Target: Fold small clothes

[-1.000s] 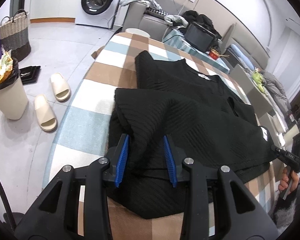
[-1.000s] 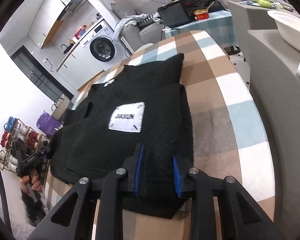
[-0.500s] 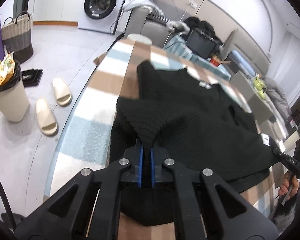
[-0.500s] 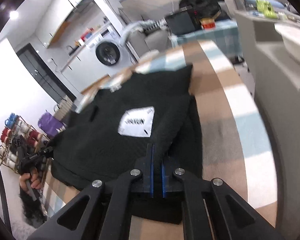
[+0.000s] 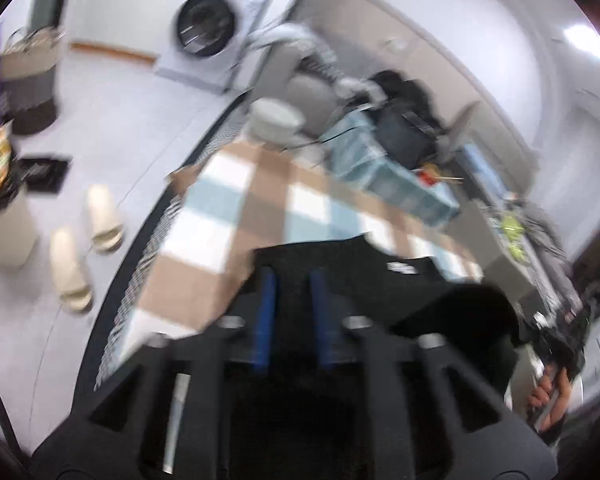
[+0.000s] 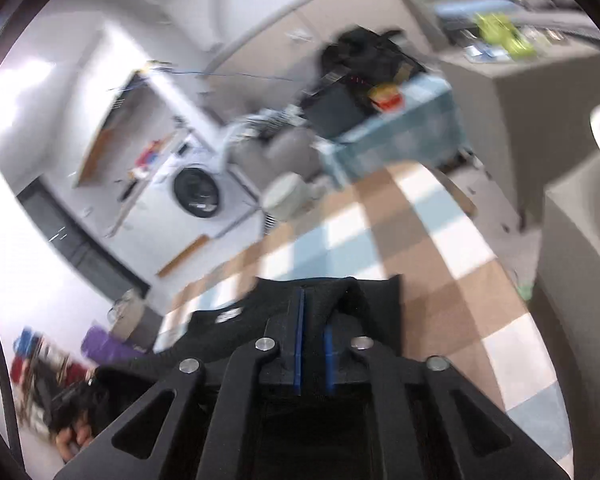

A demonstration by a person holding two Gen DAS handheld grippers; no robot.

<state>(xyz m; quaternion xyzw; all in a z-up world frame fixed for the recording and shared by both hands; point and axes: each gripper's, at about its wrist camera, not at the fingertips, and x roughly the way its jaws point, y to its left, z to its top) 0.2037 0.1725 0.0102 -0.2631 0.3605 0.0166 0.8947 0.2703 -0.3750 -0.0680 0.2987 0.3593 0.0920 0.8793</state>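
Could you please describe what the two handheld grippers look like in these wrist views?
Both the left gripper and right gripper are matte black frames with triangular cut-outs and round silver bolts. The jaws are lined with blue strips. Motion blur hides any markings.

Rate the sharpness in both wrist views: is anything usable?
Left wrist view: heavy motion smear; washing machine, slippers and black garment are soft. Right wrist view: background streaked, but the right tool stays fairly crisp. Both show fisheye bending.
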